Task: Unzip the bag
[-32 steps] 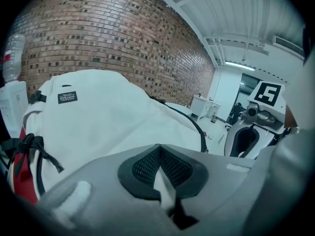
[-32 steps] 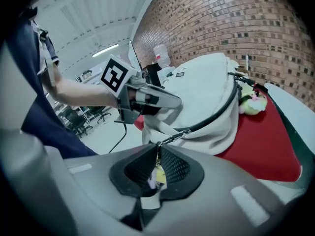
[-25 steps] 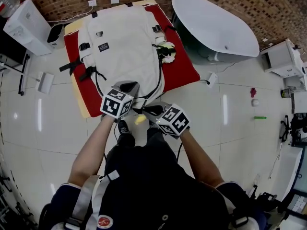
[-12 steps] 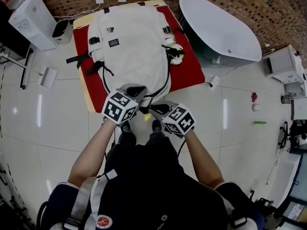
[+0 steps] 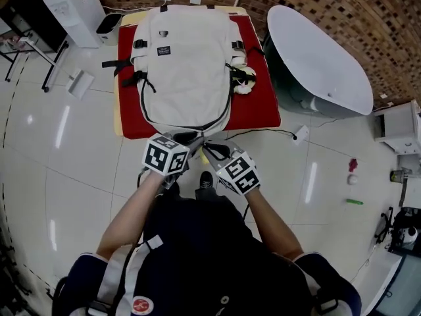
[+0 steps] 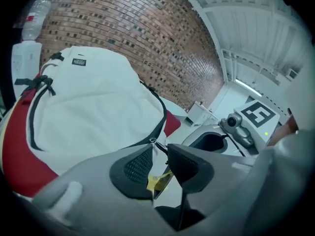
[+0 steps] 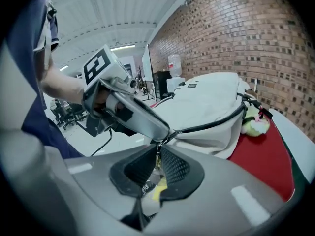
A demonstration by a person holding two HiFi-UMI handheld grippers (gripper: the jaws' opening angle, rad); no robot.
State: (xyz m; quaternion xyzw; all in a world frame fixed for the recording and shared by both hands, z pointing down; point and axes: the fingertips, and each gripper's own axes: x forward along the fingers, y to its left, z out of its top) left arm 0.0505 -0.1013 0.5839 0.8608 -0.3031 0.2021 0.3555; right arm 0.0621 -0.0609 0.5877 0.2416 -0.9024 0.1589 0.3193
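Note:
A white backpack [image 5: 187, 64] with a black zipper lies on a red mat [image 5: 260, 107]. Both grippers meet at its near end. My left gripper [image 5: 187, 137] has just been opening its jaws. They stand apart in the left gripper view, with a black zipper pull [image 6: 158, 147] loose between the tips of the left gripper [image 6: 160, 150]. My right gripper [image 5: 212, 150] is shut on a metal zipper pull [image 7: 157, 150], pinched between its pads at the zipper's end. In that view the left gripper's finger [image 7: 142, 117] reaches the same spot from the left.
A small plush toy [image 5: 245, 83] hangs at the bag's right side. A large white tub [image 5: 322, 58] stands right of the table, and a white cabinet [image 5: 75, 5] at the far left. The person's shoes [image 5: 205, 178] are on the tiled floor below the grippers.
The head view has shifted, so the bag now sits higher and straighter in the picture. Both grippers have stayed together at its near end.

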